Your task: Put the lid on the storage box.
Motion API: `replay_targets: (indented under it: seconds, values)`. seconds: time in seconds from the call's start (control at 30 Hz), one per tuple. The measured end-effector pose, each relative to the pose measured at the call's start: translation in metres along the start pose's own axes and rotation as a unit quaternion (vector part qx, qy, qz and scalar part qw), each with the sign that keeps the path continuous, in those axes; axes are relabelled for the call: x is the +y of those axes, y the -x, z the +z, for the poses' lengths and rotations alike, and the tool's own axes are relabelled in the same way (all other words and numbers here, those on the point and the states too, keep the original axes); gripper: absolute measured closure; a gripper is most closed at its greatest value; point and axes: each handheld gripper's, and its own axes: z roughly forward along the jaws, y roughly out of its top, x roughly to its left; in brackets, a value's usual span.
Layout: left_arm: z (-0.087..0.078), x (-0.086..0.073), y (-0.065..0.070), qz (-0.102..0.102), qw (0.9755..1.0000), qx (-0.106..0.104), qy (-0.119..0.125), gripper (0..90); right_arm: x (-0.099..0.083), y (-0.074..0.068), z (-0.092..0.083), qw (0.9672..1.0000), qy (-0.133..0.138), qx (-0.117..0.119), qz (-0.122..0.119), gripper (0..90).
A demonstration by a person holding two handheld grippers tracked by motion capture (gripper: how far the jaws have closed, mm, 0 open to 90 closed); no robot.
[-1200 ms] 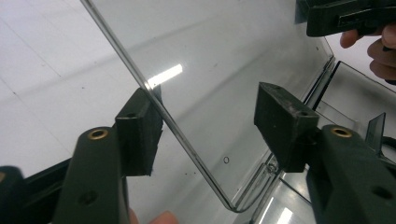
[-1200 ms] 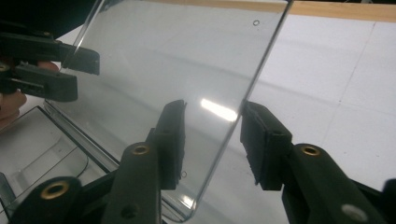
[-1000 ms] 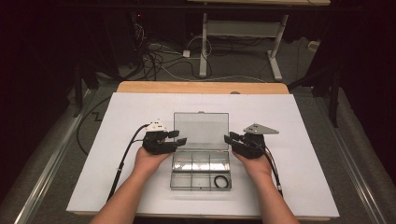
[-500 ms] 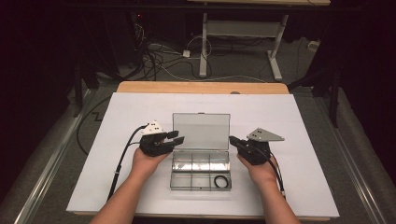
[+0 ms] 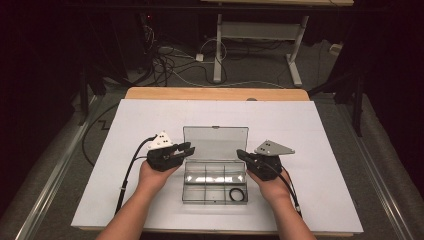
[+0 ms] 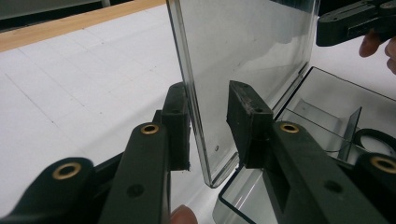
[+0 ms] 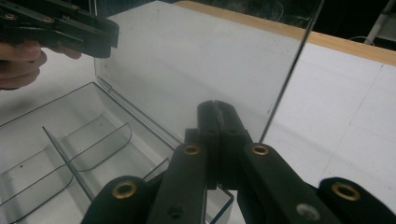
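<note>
Between the half-closed left claw (image 6: 208, 128) stands the lid (image 6: 243, 51), ungripped; from above, a ring (image 5: 238, 194) shows

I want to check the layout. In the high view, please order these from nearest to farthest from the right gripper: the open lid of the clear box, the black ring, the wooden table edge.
From the right gripper:
1. Open lid, just beside it, toward the left.
2. Black ring, in the box's near right compartment.
3. Wooden table edge, at the far side.
</note>
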Motion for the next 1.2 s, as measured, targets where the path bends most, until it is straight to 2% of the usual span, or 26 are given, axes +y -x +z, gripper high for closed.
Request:
replay_targets:
  seconds: [0.2,0.93,1.2]
  values:
    - [-0.002,0.0,0.003,0.008,1.0,0.004,-0.003,68.0,-0.002,-0.001,0.0,1.0,-0.004,0.002,0.005,90.0]
    - [-0.013,-0.005,0.017,0.019,0.9998,-0.001,0.008,66.8,-0.004,-0.007,-0.006,0.9999,0.001,0.009,0.007,90.0]
    - [-0.015,-0.006,0.02,0.023,0.9997,0.0,0.002,65.2,-0.005,-0.011,-0.01,0.9999,0.002,0.01,0.004,90.0]
